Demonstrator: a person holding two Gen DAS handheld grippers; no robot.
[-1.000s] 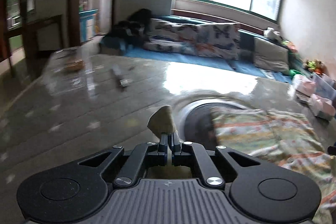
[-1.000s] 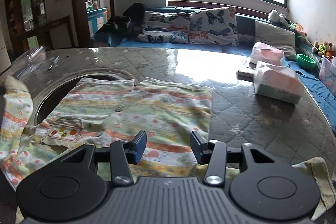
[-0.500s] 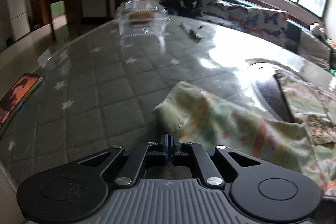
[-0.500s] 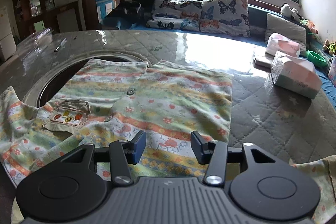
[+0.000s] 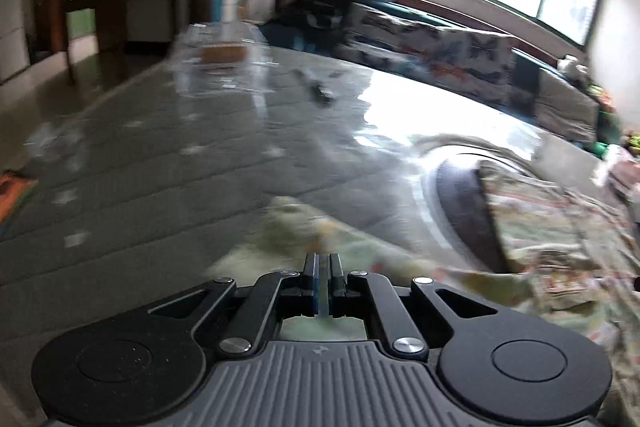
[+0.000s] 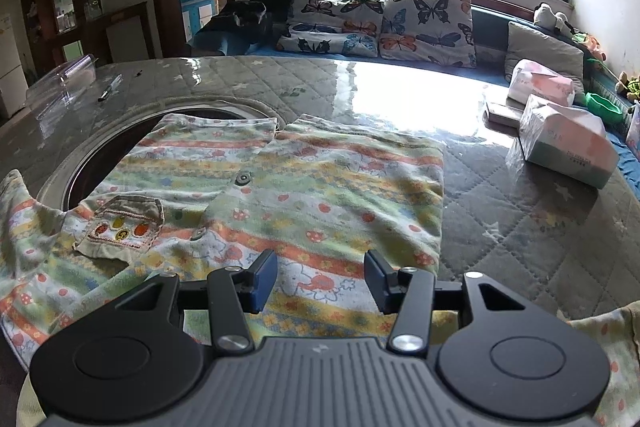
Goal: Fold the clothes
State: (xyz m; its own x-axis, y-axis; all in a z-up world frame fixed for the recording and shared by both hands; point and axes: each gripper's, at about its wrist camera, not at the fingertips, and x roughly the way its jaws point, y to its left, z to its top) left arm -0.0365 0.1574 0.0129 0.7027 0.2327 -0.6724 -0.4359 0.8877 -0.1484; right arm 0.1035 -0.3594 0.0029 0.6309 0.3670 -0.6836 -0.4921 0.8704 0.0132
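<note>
A child's striped, printed shirt [image 6: 288,187] lies spread on the quilted table, chest pocket [image 6: 120,227] at the left. My right gripper [image 6: 320,277] is open and empty, hovering just above the shirt's near hem. My left gripper [image 5: 322,267] is shut with its jaws pressed together; the shirt's left sleeve [image 5: 296,231] lies blurred just in front of its tips, and I cannot tell whether cloth is pinched. The shirt's body [image 5: 560,227] shows at the right of the left wrist view.
A round dark opening [image 6: 104,155] in the table lies under the shirt's left part. Tissue packs [image 6: 568,143] stand at the right. A clear plastic box [image 6: 60,83] and a pen [image 6: 110,93] lie at the far left. A sofa with butterfly cushions [image 6: 380,27] runs behind.
My left gripper has swung the sleeve out to the left and lowered it toward the table; its view is blurred by motion. My right gripper has moved slightly closer over the shirt and stayed open.
</note>
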